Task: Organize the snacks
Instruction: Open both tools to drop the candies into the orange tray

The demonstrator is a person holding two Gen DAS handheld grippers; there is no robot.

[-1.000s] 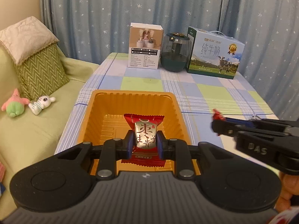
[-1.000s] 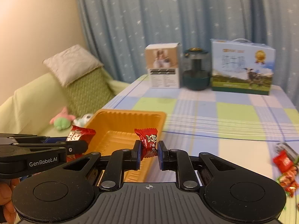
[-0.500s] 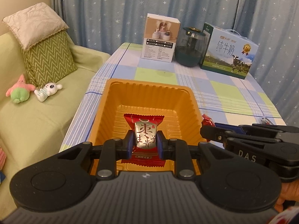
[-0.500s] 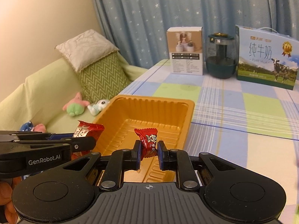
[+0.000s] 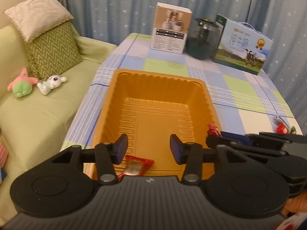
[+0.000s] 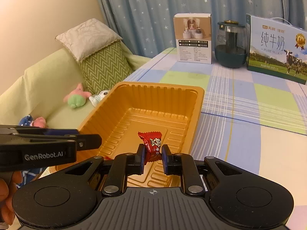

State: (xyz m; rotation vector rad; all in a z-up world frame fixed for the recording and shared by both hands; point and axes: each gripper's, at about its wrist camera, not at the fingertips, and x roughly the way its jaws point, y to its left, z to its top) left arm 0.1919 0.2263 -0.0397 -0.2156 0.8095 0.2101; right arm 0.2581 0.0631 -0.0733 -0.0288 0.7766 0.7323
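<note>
Left gripper (image 5: 147, 149) fingers just opened, nothing between, crinkly red foil snack (image 5: 137, 166) loose beneath in ribbed orange plastic tray (image 5: 159, 78), right gripper (image 6: 153, 157) fingers clamped on glossy red wrapped candy (image 6: 152, 145) above tray, checked cloth tabletop (image 6: 239, 103).

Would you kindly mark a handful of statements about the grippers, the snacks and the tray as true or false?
1. The left gripper is clamped on a snack. False: it is open, and the red snack packet lies in the orange tray below it.
2. The right gripper holds a red wrapped candy. True.
3. The right gripper is over the orange tray. True.
4. The tray is full of snacks. False: most of its floor is bare.
5. A milk carton stands at the far end of the table. True.
</note>
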